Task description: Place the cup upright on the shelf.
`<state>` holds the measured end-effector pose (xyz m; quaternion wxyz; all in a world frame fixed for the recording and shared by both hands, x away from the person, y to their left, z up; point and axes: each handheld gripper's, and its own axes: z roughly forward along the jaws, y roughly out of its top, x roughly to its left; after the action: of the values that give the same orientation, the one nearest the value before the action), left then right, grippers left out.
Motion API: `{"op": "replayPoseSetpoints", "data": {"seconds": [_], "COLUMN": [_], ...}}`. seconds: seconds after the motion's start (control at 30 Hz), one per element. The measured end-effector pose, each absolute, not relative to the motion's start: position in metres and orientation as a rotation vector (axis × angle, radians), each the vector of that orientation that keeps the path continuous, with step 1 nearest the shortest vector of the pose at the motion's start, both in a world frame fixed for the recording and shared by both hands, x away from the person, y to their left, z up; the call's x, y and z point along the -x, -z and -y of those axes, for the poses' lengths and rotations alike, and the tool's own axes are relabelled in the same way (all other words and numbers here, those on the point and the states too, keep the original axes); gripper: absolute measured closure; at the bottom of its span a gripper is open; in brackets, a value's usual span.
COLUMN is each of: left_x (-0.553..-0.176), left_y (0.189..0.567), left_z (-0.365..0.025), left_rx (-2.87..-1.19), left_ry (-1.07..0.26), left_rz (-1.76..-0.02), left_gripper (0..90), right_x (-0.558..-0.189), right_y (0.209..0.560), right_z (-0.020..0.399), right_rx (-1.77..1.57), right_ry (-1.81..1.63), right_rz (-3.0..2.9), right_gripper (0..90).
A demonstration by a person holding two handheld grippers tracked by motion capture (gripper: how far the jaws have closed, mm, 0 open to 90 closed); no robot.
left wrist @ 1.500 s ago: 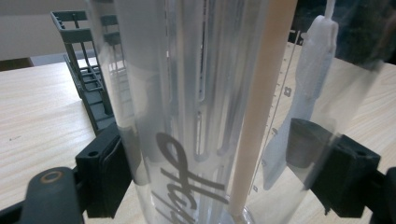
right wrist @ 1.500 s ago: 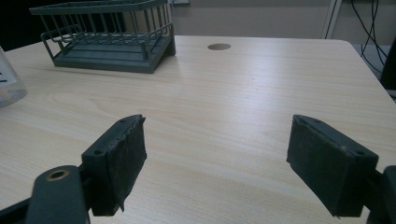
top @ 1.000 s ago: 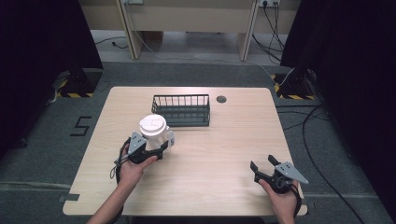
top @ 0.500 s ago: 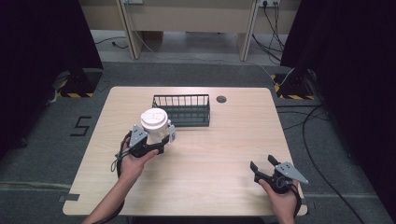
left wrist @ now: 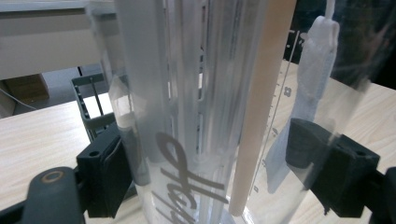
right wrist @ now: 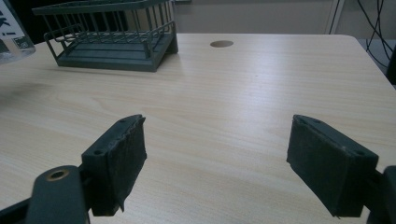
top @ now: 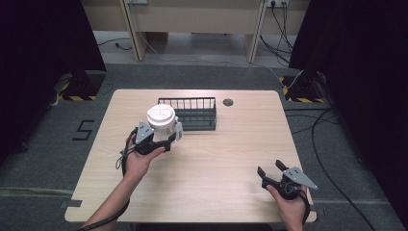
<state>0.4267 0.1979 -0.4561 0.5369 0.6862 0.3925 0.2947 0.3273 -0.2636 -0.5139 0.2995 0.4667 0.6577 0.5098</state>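
Left claw (top: pixel 166 139) clenched on a clear plastic cup (top: pixel 163 126) with a white lid; cup upright, both pads pressed against its sides. In the left gripper view the cup (left wrist: pixel 201 112) sits between the black pads, dark lettering on its wall, a pale straw (left wrist: pixel 259 107) standing inside, a white strip (left wrist: pixel 313 74) hanging at its far side.

Cup held over the left-centre of the table (top: pixel 231 163), just beside the front left corner of the dark wire rack (top: pixel 192 114). Whether cup and rack touch: cannot tell from above. Rack stands near the table's far edge, open at the top, its low front rail the nearest obstacle to the cup. Round cable hole (top: pixel 228 102) in the table just right of the rack.

Right claw (top: pixel 270 172) released, jaws wide apart, nothing between them, near the table's front right corner, well apart from cup and rack. Right gripper view: bare wood between the pads, rack (right wrist: pixel 112 35) far left, cable hole (right wrist: pixel 222 44) beyond, a sliver of the cup (right wrist: pixel 14 32) at the left edge.

Floor around: loose black cables (top: pixel 332 144) at right, a painted mark (top: pixel 84 130) at left.
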Motion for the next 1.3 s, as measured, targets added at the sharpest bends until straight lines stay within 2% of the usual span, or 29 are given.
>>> {"op": "replayPoseSetpoints", "data": {"seconds": [1.3], "left_x": [-0.456], "left_y": [0.419], "left_z": [-0.183], "left_rx": [-1.619], "left_ry": [-0.722], "left_rz": [-0.89], "left_gripper": [17.6], "right_x": [-0.327], "right_y": [0.514], "right_z": [0.264], "right_rx": [-1.241], "right_ry": [-1.361], "right_rz": [-1.755], "right_gripper": [20.4]}}
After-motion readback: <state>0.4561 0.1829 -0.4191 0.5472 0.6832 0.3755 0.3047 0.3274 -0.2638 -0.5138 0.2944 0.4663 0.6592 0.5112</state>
